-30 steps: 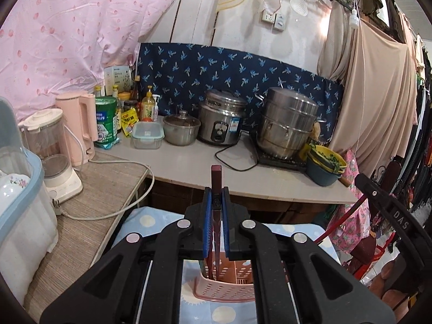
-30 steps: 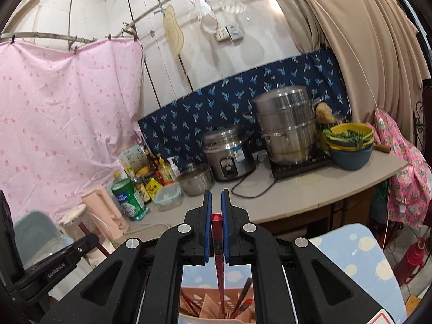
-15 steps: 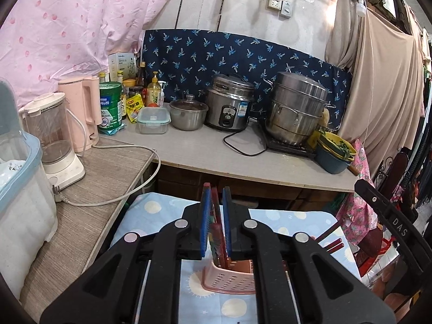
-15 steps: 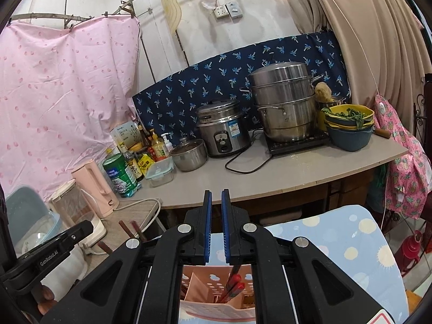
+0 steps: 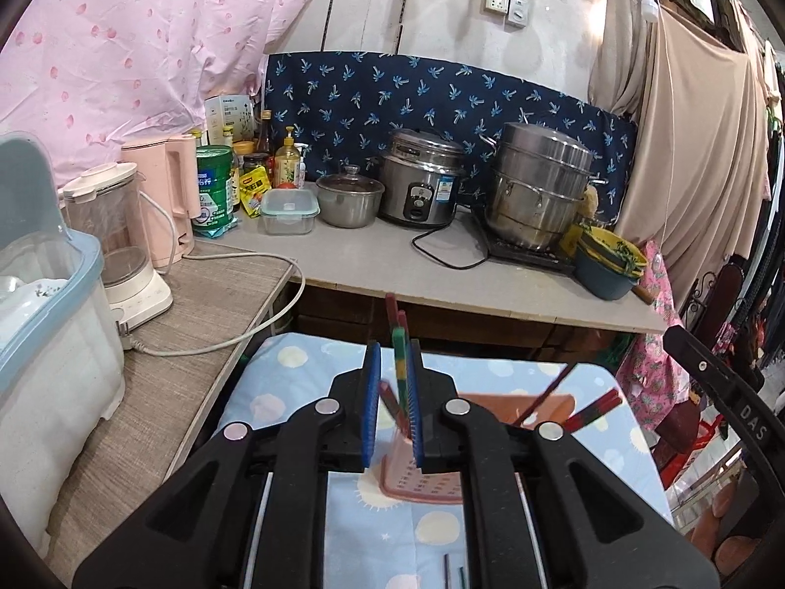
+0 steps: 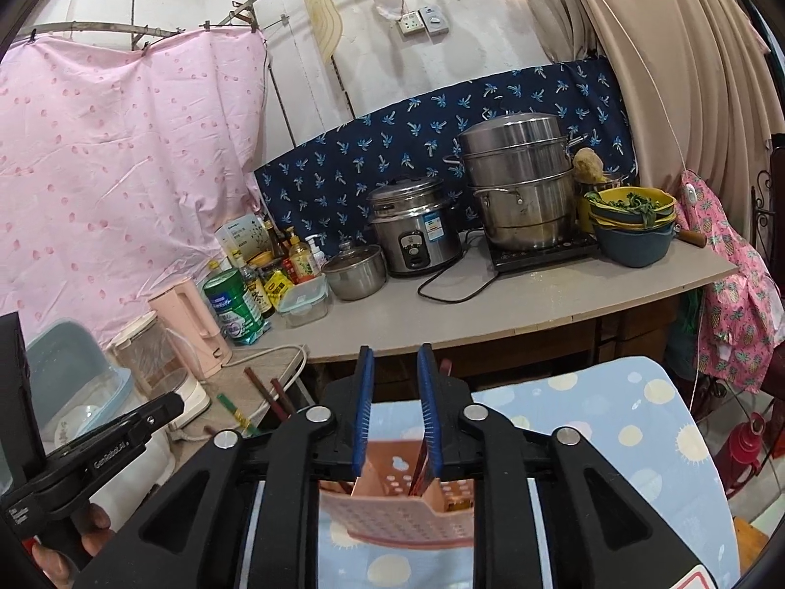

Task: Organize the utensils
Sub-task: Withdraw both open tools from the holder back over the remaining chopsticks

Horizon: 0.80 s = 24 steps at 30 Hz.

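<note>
A pink perforated utensil holder stands on the blue spotted cloth; it also shows in the right wrist view. Several red and green chopsticks stand in it, between my left gripper's fingers. My left gripper is open just above the holder, touching none of them. My right gripper is open and empty above the holder, with dark chopsticks standing in the compartment below it. The left gripper's body shows at the lower left of the right wrist view.
Two loose chopsticks lie on the cloth at the near edge. A grey counter behind holds a rice cooker, steamer pot, bowls and bottles. A blender and plastic bin stand left.
Both grippers opened and let their chopsticks drop into the holder. Both pulled back and lowered a little, so the holder shows more.
</note>
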Available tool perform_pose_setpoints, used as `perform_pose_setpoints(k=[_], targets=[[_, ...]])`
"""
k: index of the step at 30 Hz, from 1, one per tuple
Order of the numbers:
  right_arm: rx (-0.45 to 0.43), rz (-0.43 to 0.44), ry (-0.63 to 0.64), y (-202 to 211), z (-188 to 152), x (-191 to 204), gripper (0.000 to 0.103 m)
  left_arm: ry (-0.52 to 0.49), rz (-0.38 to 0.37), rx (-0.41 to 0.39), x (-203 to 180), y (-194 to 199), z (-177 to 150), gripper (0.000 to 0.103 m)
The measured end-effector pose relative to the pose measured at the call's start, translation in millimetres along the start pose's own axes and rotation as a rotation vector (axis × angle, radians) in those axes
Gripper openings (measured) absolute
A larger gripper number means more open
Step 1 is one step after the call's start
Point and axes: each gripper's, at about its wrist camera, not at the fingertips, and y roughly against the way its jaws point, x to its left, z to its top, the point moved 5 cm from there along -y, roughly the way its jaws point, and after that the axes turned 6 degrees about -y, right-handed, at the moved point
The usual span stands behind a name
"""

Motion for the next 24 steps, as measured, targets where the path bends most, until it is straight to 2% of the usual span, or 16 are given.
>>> perform_pose_setpoints(k=[4,11,24], targets=[[0.027,-0.016,0.035,13.2,-25.2,2.9,0.022,-0.019,0.039,0.013,0.2,9.6,-18.1,0.01],[0.113,-0.036,0.093,31.4,-85.7,9.3,0.022,-0.069,0.098,0.08,-0.5,21.5,-65.0,0.01],[0.195,-0.076,0.156,70.4,-165.8,13.0,0.022,-0.086,0.115,0.198,5.0,37.3,-139.3,0.01]])
